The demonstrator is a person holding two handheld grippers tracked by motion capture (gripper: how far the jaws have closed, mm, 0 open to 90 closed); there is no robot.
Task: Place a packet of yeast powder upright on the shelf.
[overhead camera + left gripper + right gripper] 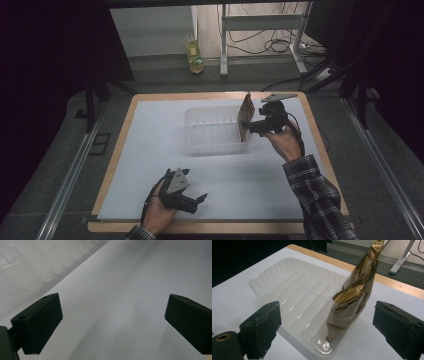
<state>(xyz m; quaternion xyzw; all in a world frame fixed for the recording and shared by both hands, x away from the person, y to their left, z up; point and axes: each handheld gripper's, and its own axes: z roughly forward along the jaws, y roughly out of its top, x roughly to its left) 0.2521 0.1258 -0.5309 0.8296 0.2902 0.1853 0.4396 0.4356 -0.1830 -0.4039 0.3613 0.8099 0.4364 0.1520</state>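
A clear ribbed plastic tray point(212, 131) point(294, 300) lies at the middle of the white sheet. A brown and gold foil bag point(245, 118) point(352, 297) stands upright in the tray's right end, leaning on its wall. My right gripper point(254, 125) point(328, 317) is open just to the right of the bag, one jaw on each side of it and neither touching it. Near the table's front edge, my left gripper point(200, 202) point(112, 322) is open over bare sheet with nothing between its jaws. A corner of the tray point(27, 262) lies ahead of it.
The white sheet point(150, 150) covers most of the wooden table point(120, 140). Beyond the far edge, a yellowish bottle point(194, 56) stands on the floor beside the legs of a metal frame point(260, 25) with loose cables.
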